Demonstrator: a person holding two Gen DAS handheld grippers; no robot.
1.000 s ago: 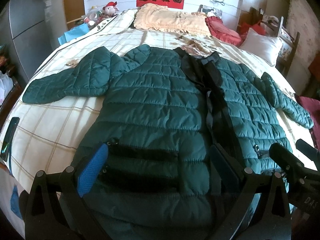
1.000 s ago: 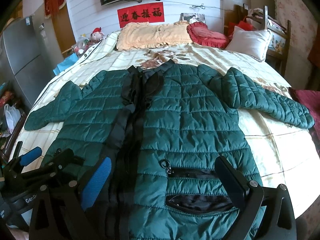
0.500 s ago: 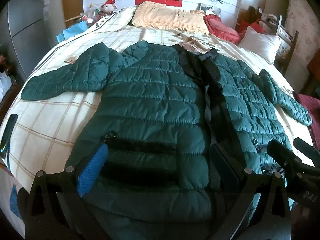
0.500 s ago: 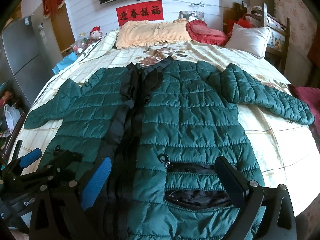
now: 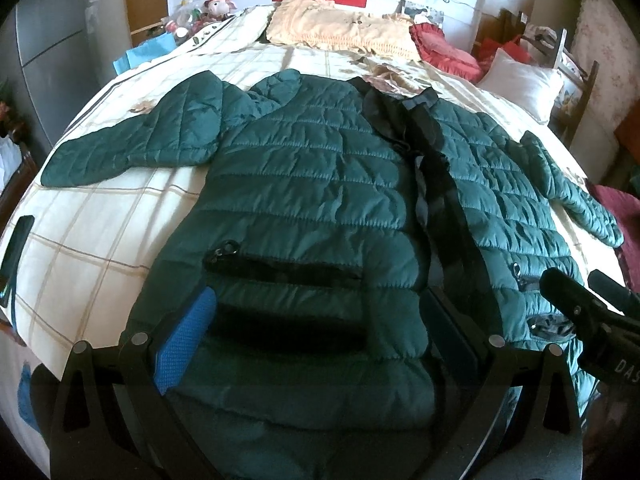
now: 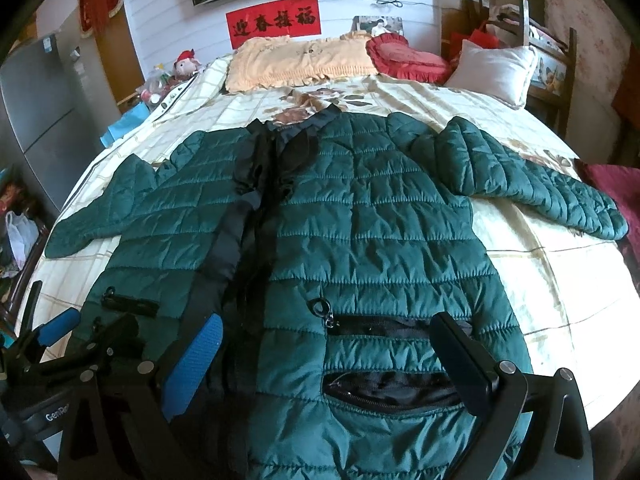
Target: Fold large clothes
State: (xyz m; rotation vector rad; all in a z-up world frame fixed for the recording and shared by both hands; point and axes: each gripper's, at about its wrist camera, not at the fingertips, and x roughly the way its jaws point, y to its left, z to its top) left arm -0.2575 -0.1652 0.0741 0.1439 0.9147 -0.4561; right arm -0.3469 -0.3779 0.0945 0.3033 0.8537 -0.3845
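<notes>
Green quilted jacket (image 5: 304,184) flat on checked bed (image 5: 100,216), both claws (image 5: 316,328) (image 6: 332,348) spread above hem; "GenR" lettering on left claw.

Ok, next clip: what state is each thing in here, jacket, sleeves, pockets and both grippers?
Jacket: spread flat on the bed, front up, unfolded.
Sleeves: both stretched outward.
Left-side pocket: zipped shut.
Right-side pocket: gaping open.
Left gripper: open, over the hem.
Right gripper: open, over the hem.
</notes>
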